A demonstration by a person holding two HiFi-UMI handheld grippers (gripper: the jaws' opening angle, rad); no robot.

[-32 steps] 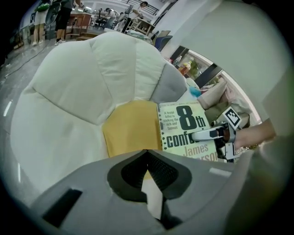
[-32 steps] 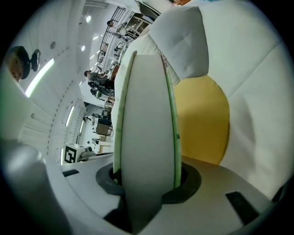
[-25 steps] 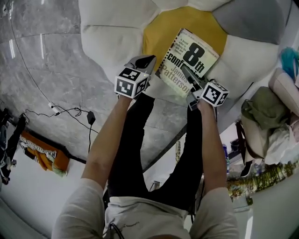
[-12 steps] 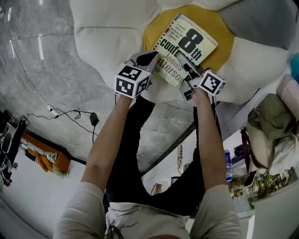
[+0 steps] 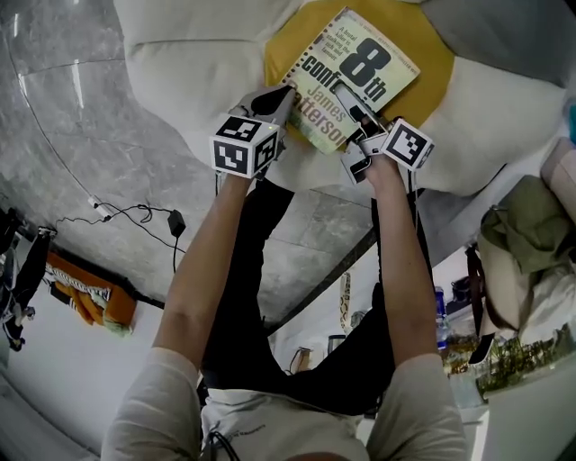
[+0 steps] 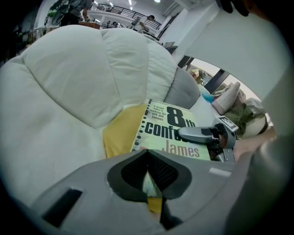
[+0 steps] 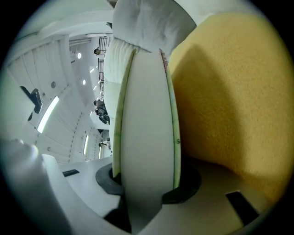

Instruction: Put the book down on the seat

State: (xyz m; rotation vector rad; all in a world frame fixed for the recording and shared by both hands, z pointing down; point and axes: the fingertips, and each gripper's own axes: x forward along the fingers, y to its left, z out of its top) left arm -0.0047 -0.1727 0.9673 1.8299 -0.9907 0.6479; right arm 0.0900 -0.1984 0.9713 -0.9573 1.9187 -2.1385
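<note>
A pale green paperback book (image 5: 360,67) with big black "8th" print hangs low over the yellow middle (image 5: 286,56) of a flower-shaped seat. My left gripper (image 5: 274,97) is shut on the book's near left corner; a sliver of the cover shows between its pads (image 6: 149,176). My right gripper (image 5: 353,101) is shut on the book's near edge, one finger lying across the cover. In the right gripper view the book's white page block (image 7: 144,128) stands between the jaws, with the yellow cushion (image 7: 229,92) just beyond. The left gripper view shows the cover (image 6: 165,131) and the right gripper (image 6: 202,134).
White petal cushions (image 5: 193,63) and a grey one (image 5: 508,27) ring the yellow middle. Grey marble floor (image 5: 81,117) lies at left with a black cable and charger (image 5: 175,221). An olive bag (image 5: 526,225) sits at right, orange cloth (image 5: 99,302) at lower left.
Both grippers have carried the book forward, further over the seat's yellow middle. Both grips on the book are unchanged.
</note>
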